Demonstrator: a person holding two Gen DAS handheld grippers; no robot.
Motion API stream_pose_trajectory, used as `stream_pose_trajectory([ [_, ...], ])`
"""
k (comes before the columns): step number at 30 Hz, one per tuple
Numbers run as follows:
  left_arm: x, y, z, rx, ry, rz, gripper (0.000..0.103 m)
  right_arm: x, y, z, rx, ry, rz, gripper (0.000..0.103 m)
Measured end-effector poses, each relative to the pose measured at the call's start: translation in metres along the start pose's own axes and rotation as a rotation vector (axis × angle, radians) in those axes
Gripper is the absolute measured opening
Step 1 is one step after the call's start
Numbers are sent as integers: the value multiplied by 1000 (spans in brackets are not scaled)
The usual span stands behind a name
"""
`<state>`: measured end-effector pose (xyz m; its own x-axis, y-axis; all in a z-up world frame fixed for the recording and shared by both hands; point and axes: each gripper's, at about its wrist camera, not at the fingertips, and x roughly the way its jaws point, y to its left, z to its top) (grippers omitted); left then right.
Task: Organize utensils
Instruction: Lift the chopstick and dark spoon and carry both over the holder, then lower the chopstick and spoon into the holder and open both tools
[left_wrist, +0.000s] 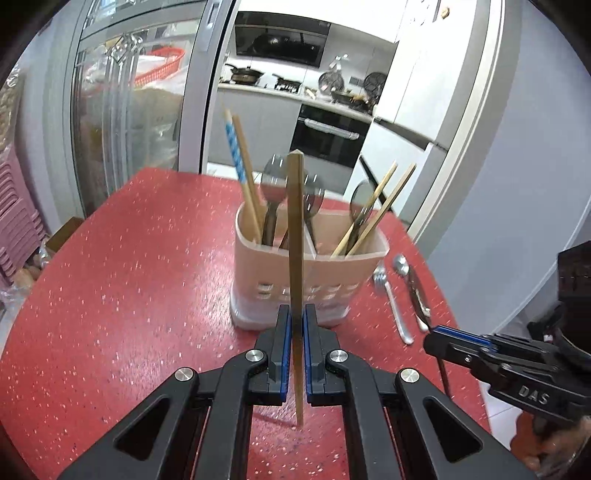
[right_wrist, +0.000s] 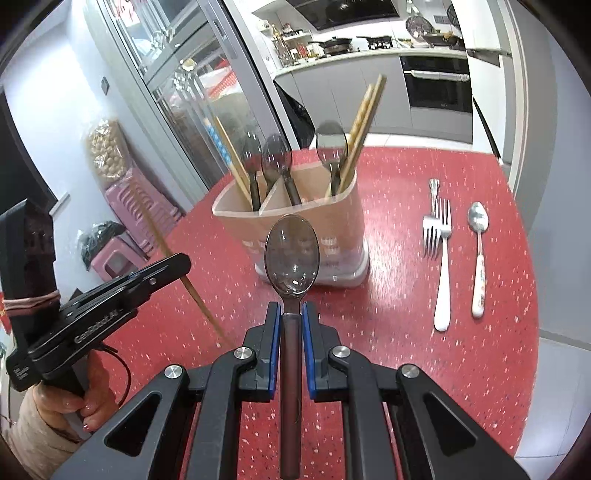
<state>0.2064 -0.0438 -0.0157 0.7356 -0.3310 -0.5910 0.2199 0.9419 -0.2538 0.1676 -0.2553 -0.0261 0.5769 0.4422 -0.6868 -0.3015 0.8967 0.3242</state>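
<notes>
My left gripper (left_wrist: 295, 314) is shut on a wooden chopstick (left_wrist: 294, 221), held upright in front of the pink utensil holder (left_wrist: 273, 273). It also shows in the right wrist view (right_wrist: 177, 264) at the left, with the chopstick (right_wrist: 162, 243) slanting down. My right gripper (right_wrist: 291, 310) is shut on a dark translucent spoon (right_wrist: 291, 254), bowl up, just before the holder (right_wrist: 325, 229). The holder's compartments hold chopsticks and dark spoons. In the left wrist view the right gripper (left_wrist: 443, 338) is at the right, jaws side-on.
On the red speckled table (right_wrist: 406, 332), right of the holder, lie two forks (right_wrist: 441, 258) and a white-handled spoon (right_wrist: 479, 258). The table edge curves close on the right. Glass cabinet doors and pink stools (right_wrist: 144, 210) stand at the left; a kitchen lies behind.
</notes>
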Motion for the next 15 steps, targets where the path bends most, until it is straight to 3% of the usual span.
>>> stream_pose_trajectory([
  [15,-44,1,85,10,-149,1,31,-22,9,91,-30,-165,20,13],
])
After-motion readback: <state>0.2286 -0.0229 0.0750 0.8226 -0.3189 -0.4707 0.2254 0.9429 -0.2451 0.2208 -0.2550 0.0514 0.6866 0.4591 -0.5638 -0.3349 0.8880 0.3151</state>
